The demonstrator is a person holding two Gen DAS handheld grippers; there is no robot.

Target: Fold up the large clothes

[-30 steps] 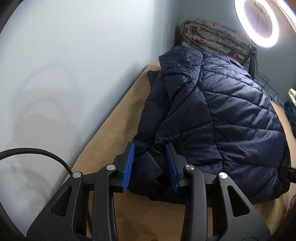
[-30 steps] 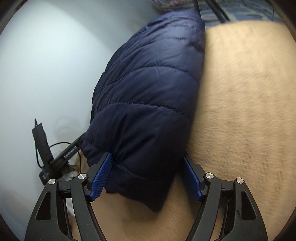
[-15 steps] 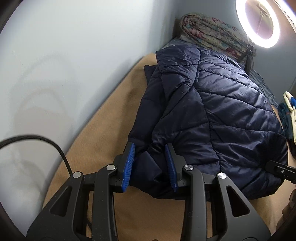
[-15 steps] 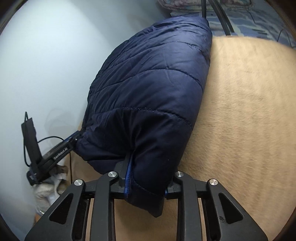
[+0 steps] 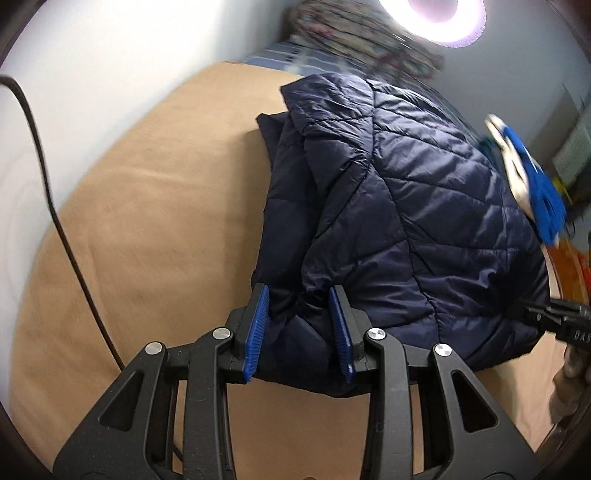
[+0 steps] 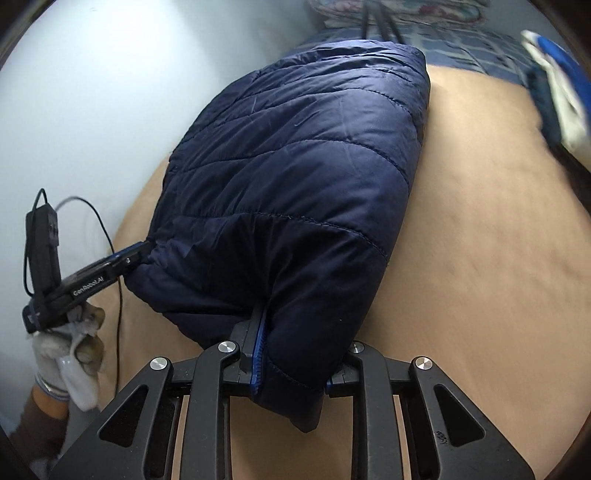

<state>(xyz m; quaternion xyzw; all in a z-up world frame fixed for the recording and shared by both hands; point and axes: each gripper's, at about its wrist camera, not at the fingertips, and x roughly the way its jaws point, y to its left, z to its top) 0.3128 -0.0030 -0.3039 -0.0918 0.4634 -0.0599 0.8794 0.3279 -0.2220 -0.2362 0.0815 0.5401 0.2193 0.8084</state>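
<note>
A folded navy quilted puffer jacket [image 5: 399,206] lies on a tan blanket [image 5: 147,206]; it also shows in the right wrist view [image 6: 295,166]. My left gripper [image 5: 301,325] is shut on the jacket's near left corner, with bulky fabric bunched between its blue pads. My right gripper [image 6: 293,354] is shut on the jacket's near right corner, and the fabric hides its right pad. Each gripper shows in the other's view, the left one [image 6: 110,266] at the jacket's left edge and the right one [image 5: 554,321] at its right edge.
A white wall [image 5: 92,74] runs along the left. A ring light [image 5: 432,18] and a rolled floral quilt [image 5: 351,29] stand at the far end. A blue and white cloth [image 5: 532,184] lies at the right. A black cable [image 5: 55,206] crosses the blanket.
My right gripper has closed on the jacket's corner. Both grippers have drawn the jacket away from the wall and toward me, baring more tan blanket on the left.
</note>
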